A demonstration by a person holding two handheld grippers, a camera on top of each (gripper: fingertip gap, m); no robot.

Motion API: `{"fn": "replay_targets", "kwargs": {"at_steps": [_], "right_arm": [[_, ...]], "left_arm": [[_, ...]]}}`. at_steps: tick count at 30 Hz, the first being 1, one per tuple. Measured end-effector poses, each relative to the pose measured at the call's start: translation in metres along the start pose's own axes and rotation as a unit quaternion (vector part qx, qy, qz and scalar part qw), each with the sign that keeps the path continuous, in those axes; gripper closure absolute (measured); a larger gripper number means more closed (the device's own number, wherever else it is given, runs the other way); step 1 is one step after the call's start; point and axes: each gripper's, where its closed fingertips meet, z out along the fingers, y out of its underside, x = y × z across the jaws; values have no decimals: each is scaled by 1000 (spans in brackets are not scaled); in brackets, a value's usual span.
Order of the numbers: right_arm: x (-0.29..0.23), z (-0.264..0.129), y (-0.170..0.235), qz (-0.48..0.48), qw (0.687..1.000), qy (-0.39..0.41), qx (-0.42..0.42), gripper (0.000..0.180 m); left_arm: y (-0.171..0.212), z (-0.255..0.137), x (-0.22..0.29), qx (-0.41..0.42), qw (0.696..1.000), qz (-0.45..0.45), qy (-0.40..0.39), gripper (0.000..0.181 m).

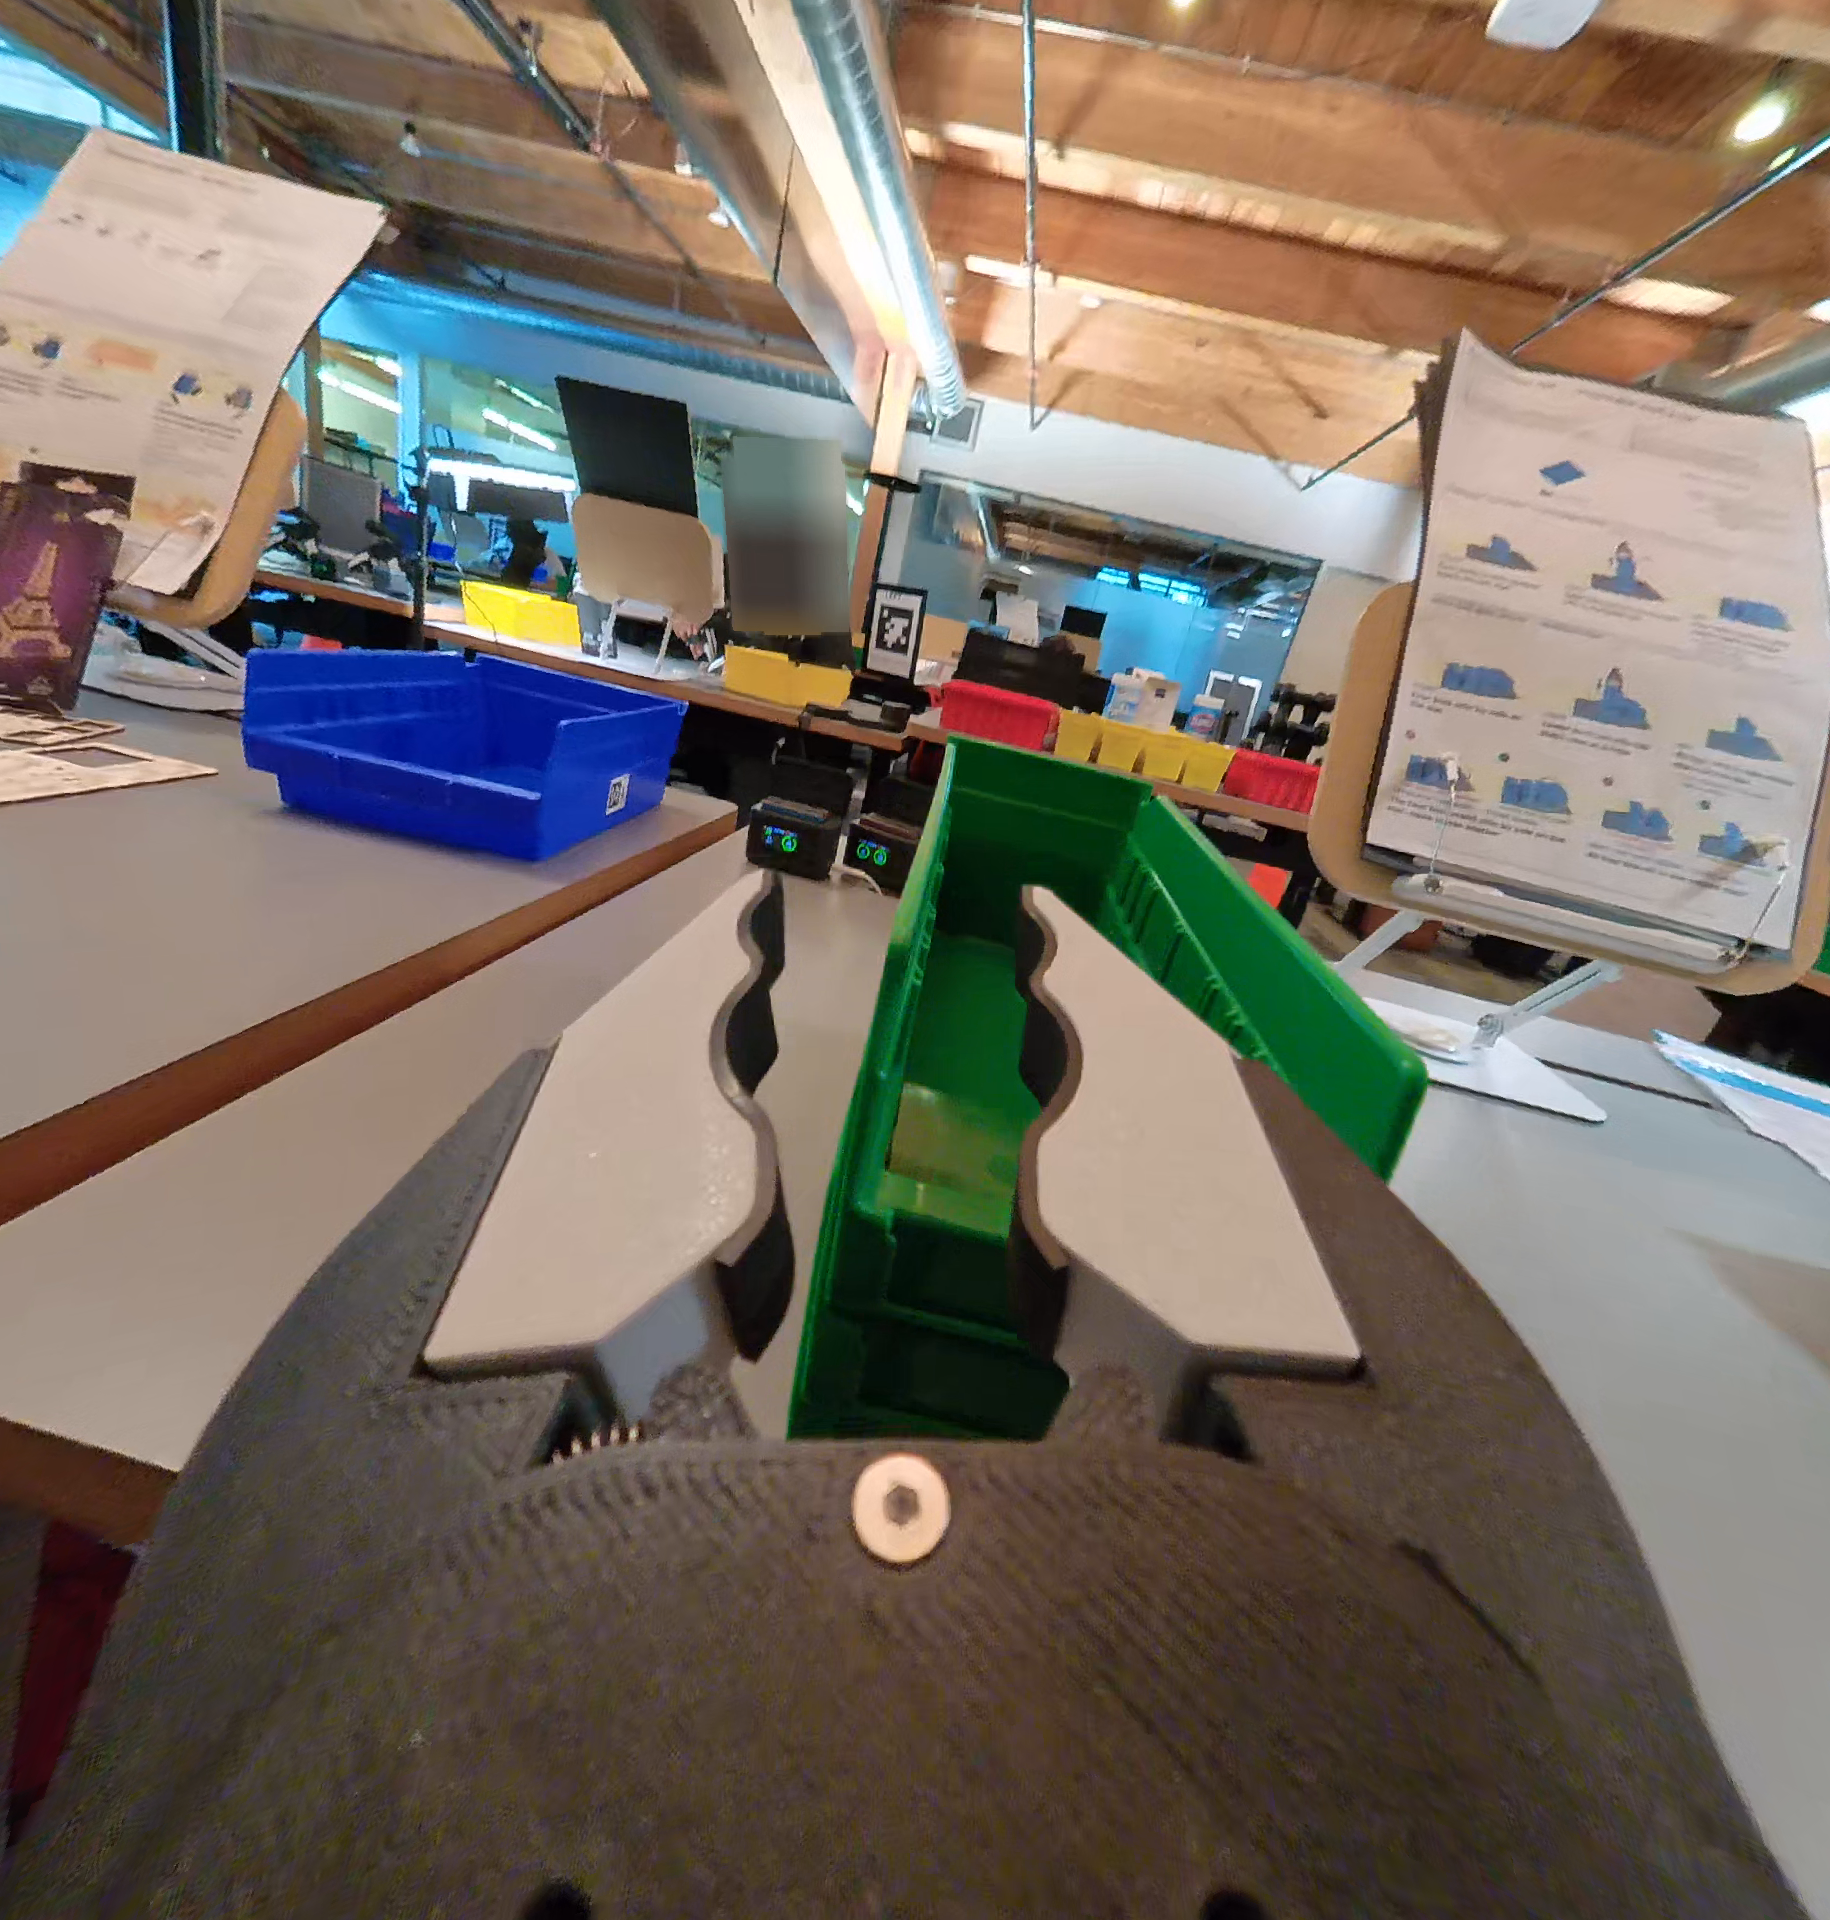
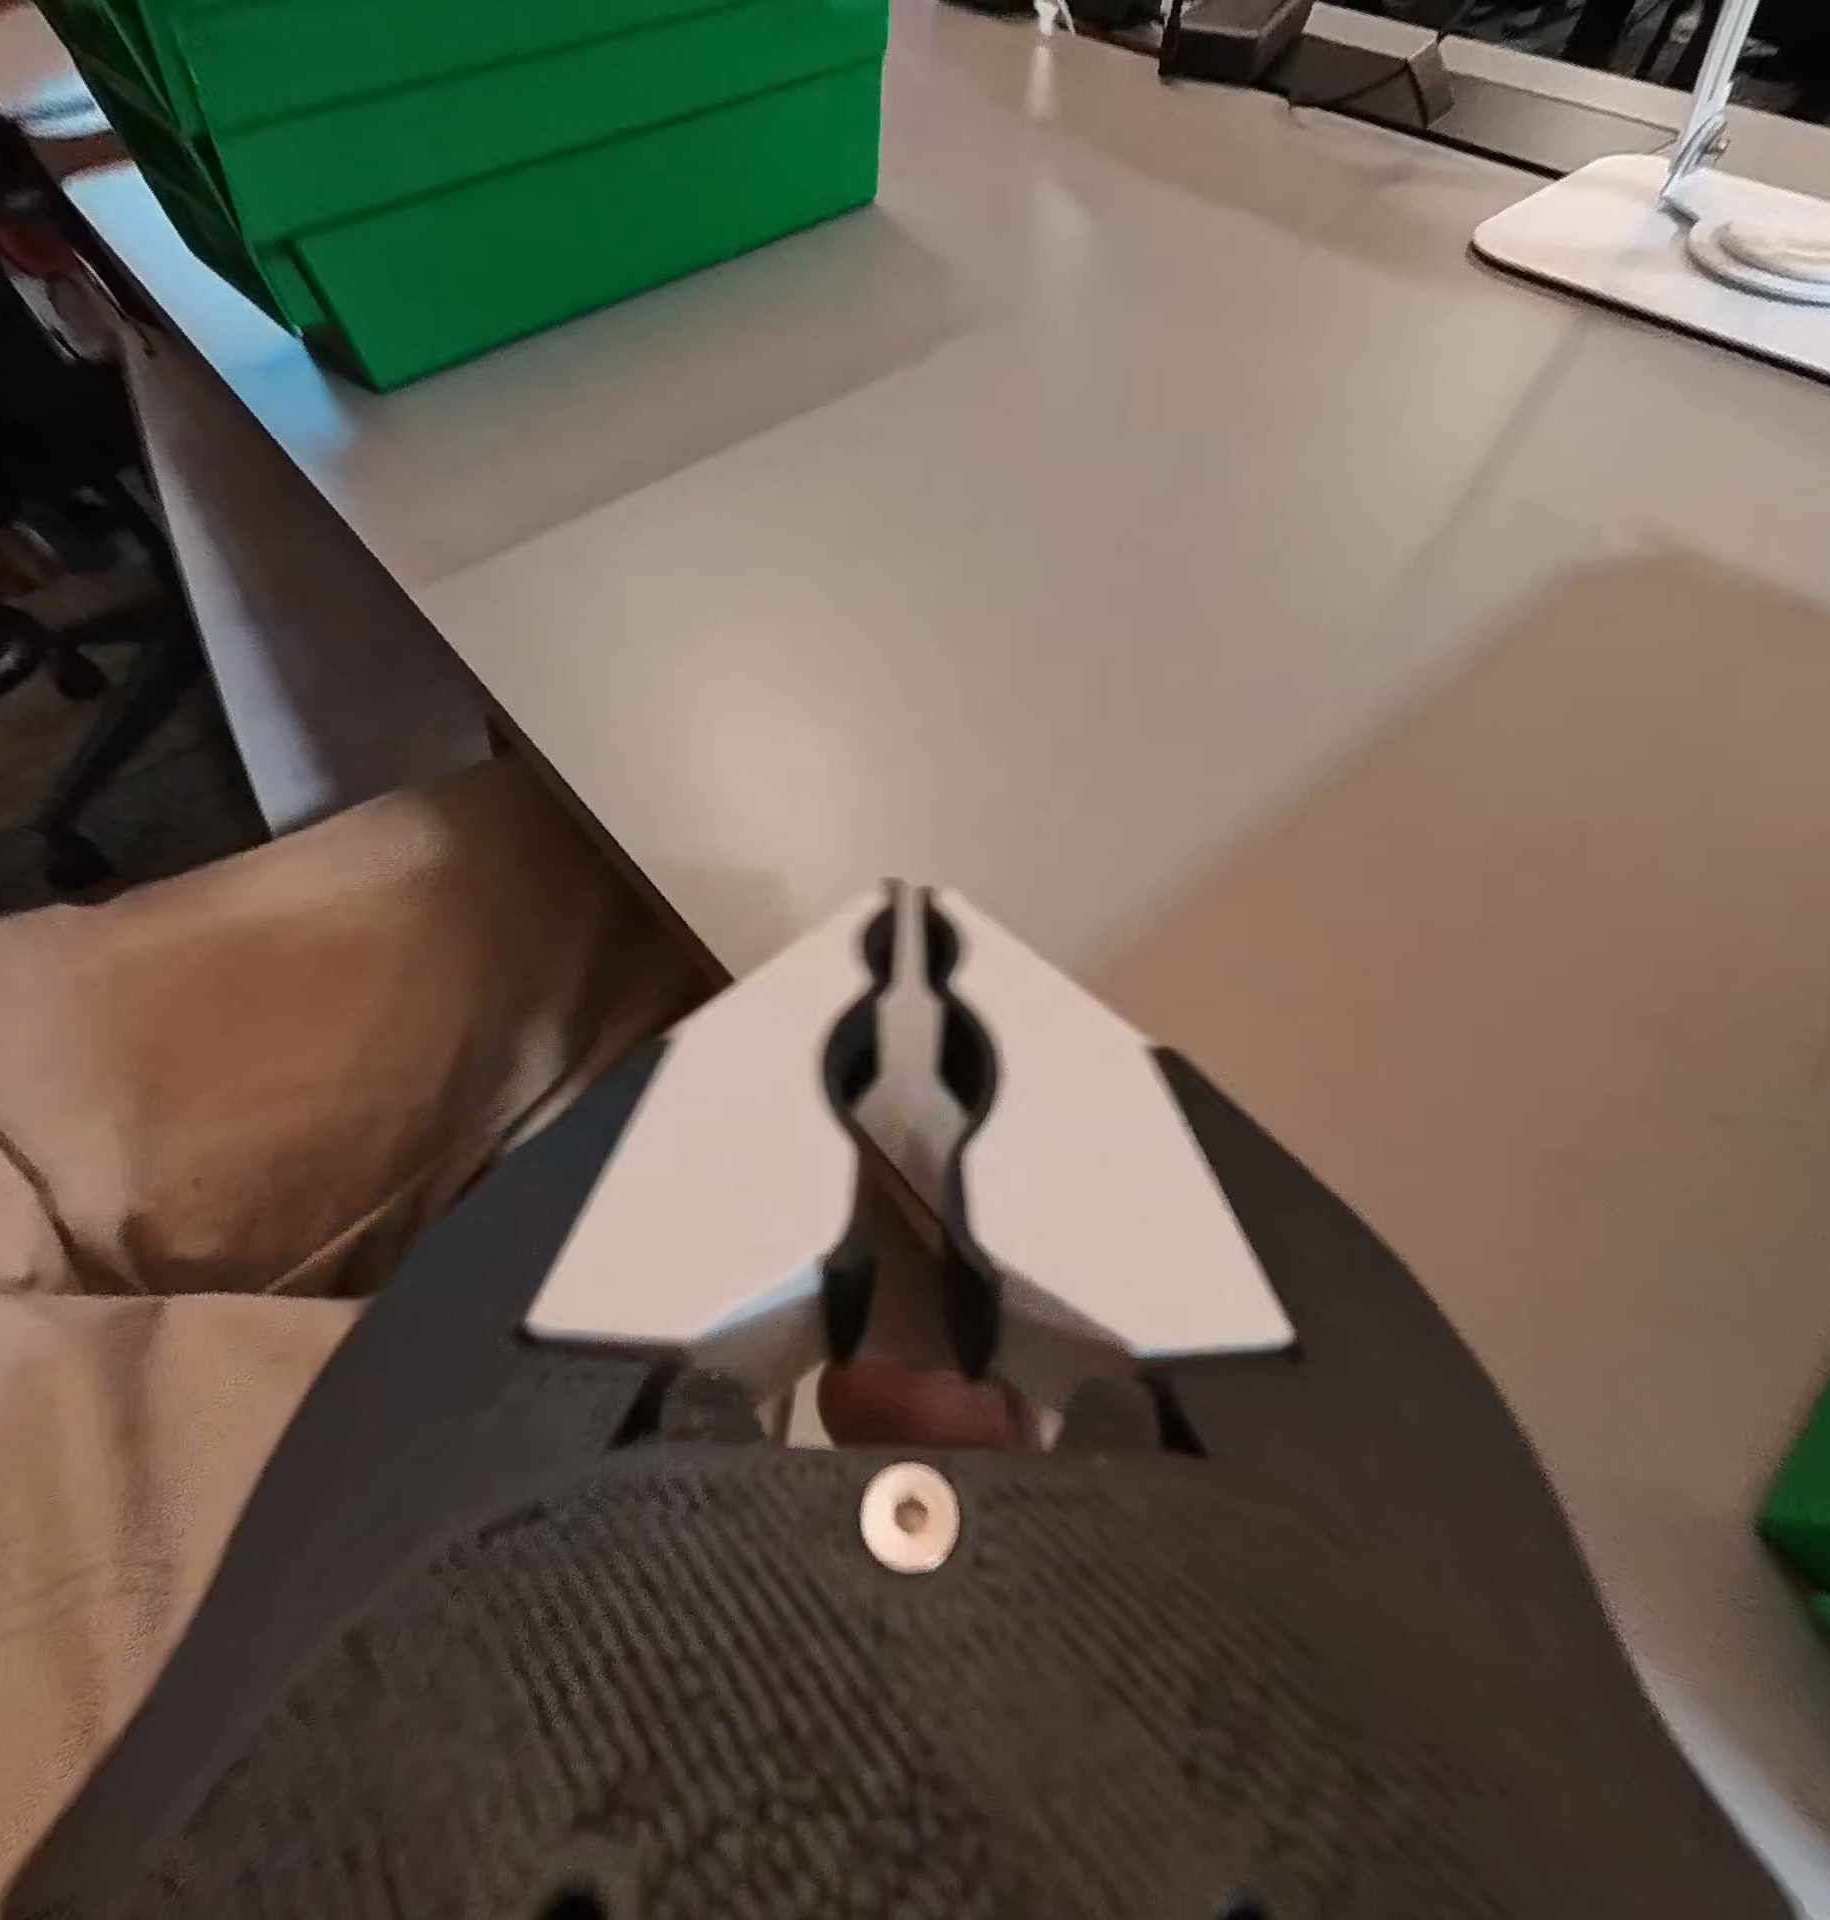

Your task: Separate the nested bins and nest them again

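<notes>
1. The left gripper (image 1: 895,904) straddled one side wall of the green bin (image 1: 994,997), jaws wide and not yet pinching; closing off-centre could have let the wall slip out.
2. The right gripper (image 2: 909,891) hung empty over the table (image 2: 1202,520), jaws nearly together; the green stack (image 2: 537,177) sat by the table's edge, where a tug might have dragged it off.

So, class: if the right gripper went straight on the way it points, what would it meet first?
Probably the bare table: the shut right gripper tilts down toward it. The green bins sit farther off, to the left of that line.
</notes>
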Motion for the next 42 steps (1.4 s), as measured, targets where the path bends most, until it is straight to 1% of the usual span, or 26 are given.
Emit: {"fn": "replay_targets", "kwargs": {"at_steps": [2, 6, 14, 20, 24, 25, 26, 31, 36, 42], "right_arm": [[-5, 2, 6, -18, 999, -20, -20, 180], [-21, 5, 12, -6, 996, -72, -44, 180], [-18, 0, -2, 8, 997, -70, -9, 180], [-9, 0, 1, -1, 999, -45, -12, 180], [-11, 2, 5, -15, 999, -45, -23, 180], [-12, 3, 6, -18, 999, -45, -25, 180], [-13, 3, 7, -21, 998, -45, -26, 180], [-13, 3, 8, -28, 998, -44, -27, 180], [-12, 3, 10, -30, 998, -40, -33, 180], [-11, 4, 12, -34, 998, -38, -37, 180]], "left_arm": [[7, 3, 1, -20, 1000, 6, -1, 138], [15, 5, 1, -51, 999, 11, -6, 136], [24, 9, -1, -86, 996, 22, -2, 137], [36, 14, 4, -119, 992, 31, 24, 151], [39, 20, 2, -141, 988, 61, 28, 176], [38, 21, 1, -143, 987, 69, 29, 181], [38, 21, 1, -148, 986, 72, 36, 181], [34, 23, 1, -142, 989, -5, 48, 181], [25, 22, 3, -111, 992, -12, 57, 181], [19, 21, 1, -90, 991, -75, 71, 180]]}}
